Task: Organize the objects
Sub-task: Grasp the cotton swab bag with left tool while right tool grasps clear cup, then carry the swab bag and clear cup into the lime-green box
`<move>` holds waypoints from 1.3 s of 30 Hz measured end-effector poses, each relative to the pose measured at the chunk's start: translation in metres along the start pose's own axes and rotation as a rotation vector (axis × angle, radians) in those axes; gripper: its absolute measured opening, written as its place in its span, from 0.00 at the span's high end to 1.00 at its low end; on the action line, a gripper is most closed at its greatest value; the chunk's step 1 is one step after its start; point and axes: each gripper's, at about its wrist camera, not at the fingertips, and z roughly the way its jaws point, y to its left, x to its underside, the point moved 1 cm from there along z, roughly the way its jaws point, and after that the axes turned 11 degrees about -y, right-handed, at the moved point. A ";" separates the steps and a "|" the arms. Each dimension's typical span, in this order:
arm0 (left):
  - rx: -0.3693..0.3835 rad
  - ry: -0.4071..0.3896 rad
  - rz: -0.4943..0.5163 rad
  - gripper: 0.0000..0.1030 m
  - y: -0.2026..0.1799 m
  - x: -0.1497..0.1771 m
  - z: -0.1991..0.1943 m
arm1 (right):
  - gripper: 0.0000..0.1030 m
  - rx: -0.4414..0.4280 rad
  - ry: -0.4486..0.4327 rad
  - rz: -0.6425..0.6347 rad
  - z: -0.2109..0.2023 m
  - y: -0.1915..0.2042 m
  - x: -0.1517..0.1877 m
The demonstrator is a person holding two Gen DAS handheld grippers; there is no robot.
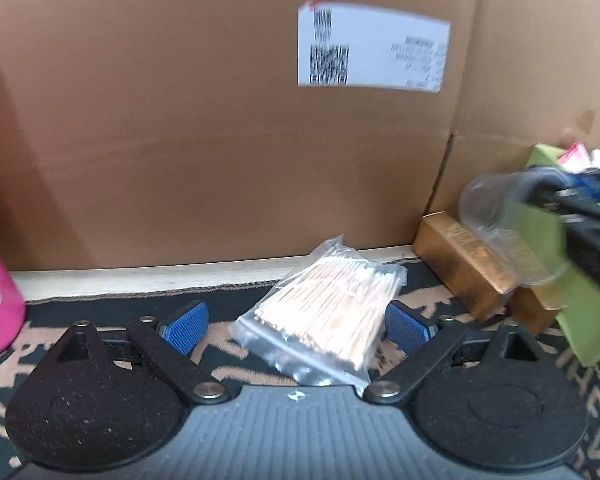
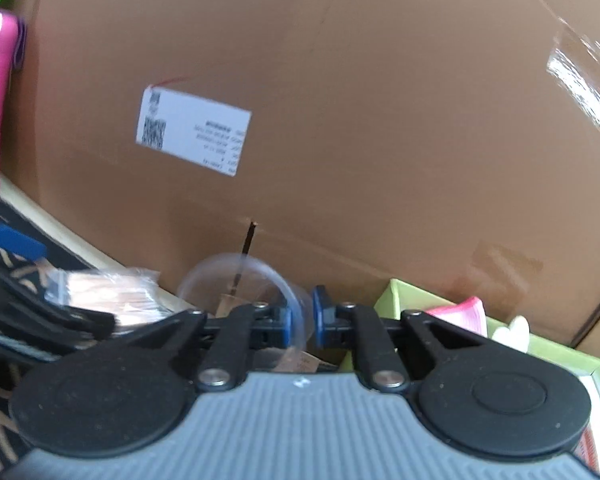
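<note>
Two tongs, left tongs (image 1: 296,326) spread around swab bag (image 1: 324,314), right tongs (image 2: 302,320) pinching clear cup (image 2: 256,284) (blurred), cardboard box (image 1: 200,120) behind.

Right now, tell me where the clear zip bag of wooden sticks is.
In the left wrist view, the clear zip bag of wooden sticks lies on the patterned mat between the open left gripper's fingers, before the large cardboard box.
</note>
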 end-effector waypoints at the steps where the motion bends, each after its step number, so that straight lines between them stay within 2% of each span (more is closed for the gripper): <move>1: -0.002 0.009 -0.005 0.05 0.001 0.001 0.005 | 0.90 -0.006 -0.012 0.003 -0.004 0.000 -0.002; 2: -0.005 -0.008 -0.001 0.05 0.001 0.001 0.007 | 0.90 -0.011 -0.024 0.008 -0.009 -0.002 -0.003; 4: 0.004 -0.035 0.016 0.17 0.001 0.003 0.007 | 0.90 -0.027 -0.048 0.022 -0.020 -0.006 -0.005; 5: 0.017 -0.050 0.032 0.40 -0.001 0.003 0.004 | 0.90 -0.036 -0.056 0.026 -0.018 -0.008 -0.010; 6: 0.038 -0.051 0.034 0.52 -0.002 0.003 0.000 | 0.90 -0.044 -0.066 0.032 -0.022 -0.011 -0.011; 9: 0.076 -0.044 0.024 0.64 -0.003 0.005 -0.010 | 0.90 -0.076 -0.089 0.074 -0.038 -0.017 -0.013; 17: 0.134 -0.006 -0.048 0.69 -0.009 0.020 -0.056 | 0.90 -0.146 -0.123 0.138 -0.077 -0.022 -0.014; 22: 0.171 -0.001 -0.099 0.71 -0.018 0.027 -0.091 | 0.90 -0.185 -0.110 0.215 -0.111 -0.035 0.002; 24: 0.186 -0.021 -0.112 0.71 -0.025 0.029 -0.110 | 0.90 -0.182 -0.116 0.253 -0.128 -0.044 0.009; 28: 0.232 -0.075 -0.099 0.71 -0.048 0.012 -0.139 | 0.90 -0.130 -0.146 0.320 -0.166 -0.071 0.018; 34: 0.362 -0.151 -0.052 0.71 -0.102 -0.019 -0.166 | 0.90 0.001 -0.203 0.316 -0.200 -0.116 0.022; 39: 0.434 -0.179 -0.013 0.71 -0.155 -0.040 -0.160 | 0.90 0.109 -0.237 0.303 -0.210 -0.157 0.024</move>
